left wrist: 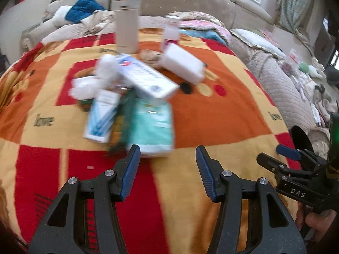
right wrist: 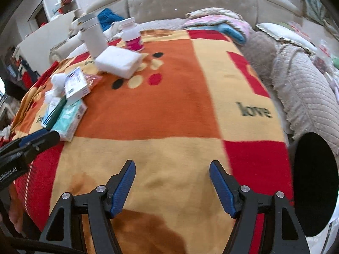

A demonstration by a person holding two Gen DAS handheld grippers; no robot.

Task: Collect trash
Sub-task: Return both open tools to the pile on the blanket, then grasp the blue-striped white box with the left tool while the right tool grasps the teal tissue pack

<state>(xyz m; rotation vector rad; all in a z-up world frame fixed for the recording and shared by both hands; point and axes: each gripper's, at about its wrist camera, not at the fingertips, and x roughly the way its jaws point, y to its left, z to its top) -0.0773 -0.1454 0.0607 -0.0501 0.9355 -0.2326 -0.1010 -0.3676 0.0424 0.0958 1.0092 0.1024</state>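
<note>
Teal tissue pack [left wrist: 151, 124] heads the trash pile [left wrist: 127, 97] on the bed blanket [left wrist: 211, 110], sitting at 12 o'clock just beyond the left gripper [left wrist: 168, 154]. Around it: blue-white box [left wrist: 148, 77] on top, white wads [left wrist: 107, 68] at 10 o'clock, slim blue-striped packet [left wrist: 101, 118] alongside. White pad [left wrist: 183, 63] lies apart at 1 o'clock; tall white canister [left wrist: 126, 23] and pink-label bottle [left wrist: 172, 31] stand behind. Left jaws roughly half open, nothing between them. Right gripper [right wrist: 172, 169], jaws wide apart and empty, hangs over bare blanket; pile at its 10 o'clock. Black bin opening [right wrist: 315, 182] at its 3 o'clock.
</note>
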